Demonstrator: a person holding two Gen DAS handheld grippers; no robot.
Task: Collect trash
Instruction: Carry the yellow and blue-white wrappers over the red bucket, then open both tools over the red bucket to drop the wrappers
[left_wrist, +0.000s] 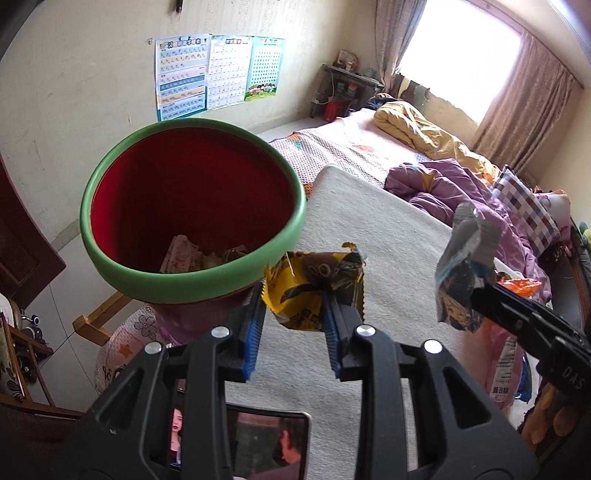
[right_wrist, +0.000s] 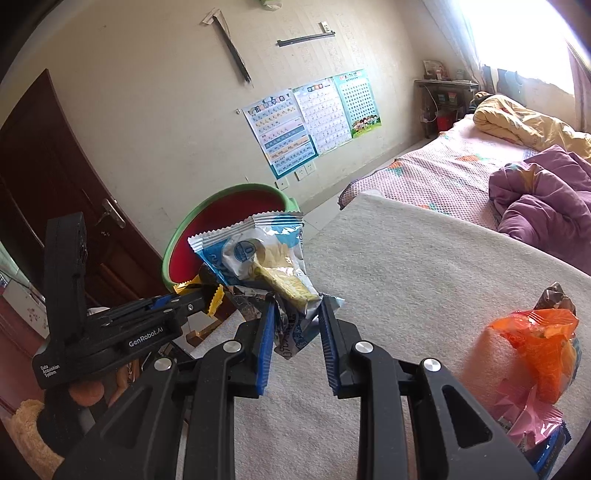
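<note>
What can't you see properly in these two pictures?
- Trash bin: left wrist view, its near rim hides most of the wrappers inside.
- Yellow wrapper: right wrist view, mostly behind the left tongs and blue-white wrapper.
- Wall posters: print too small to read.
- Orange wrapper: left wrist view, mostly hidden by the right tongs.

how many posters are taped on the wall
3, side by side on the wall beyond the bin: a blue-banded chart on the left, a white chart in the middle, a green grid on the right.
</note>
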